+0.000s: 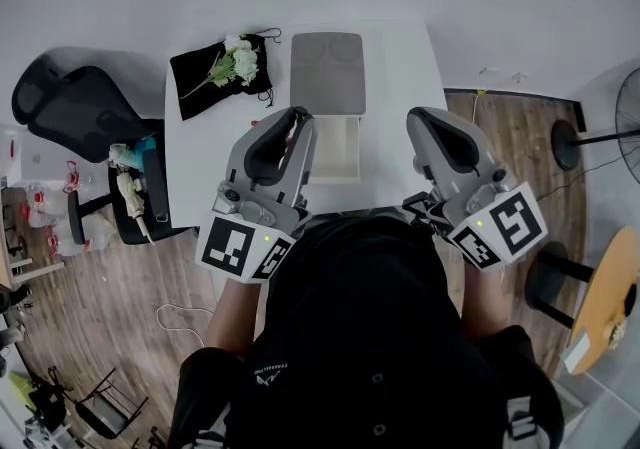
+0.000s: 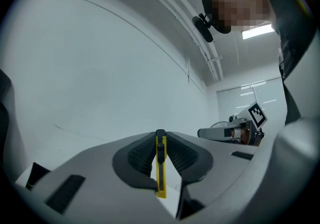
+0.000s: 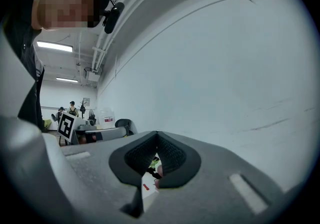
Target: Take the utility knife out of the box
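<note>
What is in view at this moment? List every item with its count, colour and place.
Table: one, white, centre of the head view.
Box: one, white, open, on the table's near part.
Lid: one, grey, on the table just beyond the box.
Cloth: one, black, far left of the table.
Flowers: one bunch, white with green stems, on the cloth.
Utility knife: one, yellow and black, clamped upright in the left gripper.
Office chair: one, black, left of the table.
Fan: one, black, on the floor at right.
Left gripper: one, grey, shut on the utility knife.
Right gripper: one, grey, shut, empty.
</note>
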